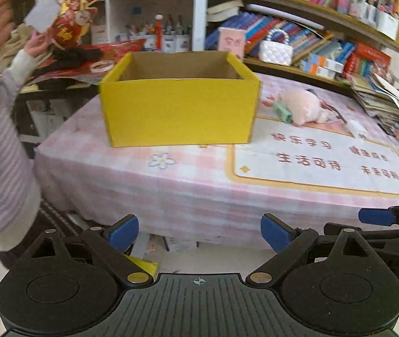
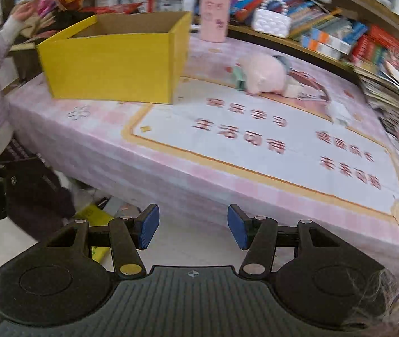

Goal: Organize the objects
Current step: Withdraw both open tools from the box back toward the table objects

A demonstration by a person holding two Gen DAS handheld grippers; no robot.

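Observation:
An open yellow cardboard box (image 1: 178,112) stands on the pink checked tablecloth (image 1: 188,179); it also shows in the right wrist view (image 2: 112,67). What is inside it is hidden. To its right lie a pink plush toy (image 1: 304,105) (image 2: 264,73) and a small green item (image 1: 282,112) (image 2: 238,80). A small white item (image 2: 292,90) lies beside the plush. My left gripper (image 1: 199,231) is open and empty, short of the table's front edge. My right gripper (image 2: 193,229) is open and empty, also in front of the table; its blue pad (image 1: 376,216) shows at the right of the left wrist view.
A person in a striped sleeve (image 1: 0,146) stands at the left, hand raised. Crowded bookshelves (image 1: 311,28) run behind the table, with a white quilted handbag (image 1: 275,52) and a pink box (image 2: 215,15). Stacked magazines (image 1: 382,101) sit at the right edge. A printed mat (image 2: 269,146) covers the table's right half.

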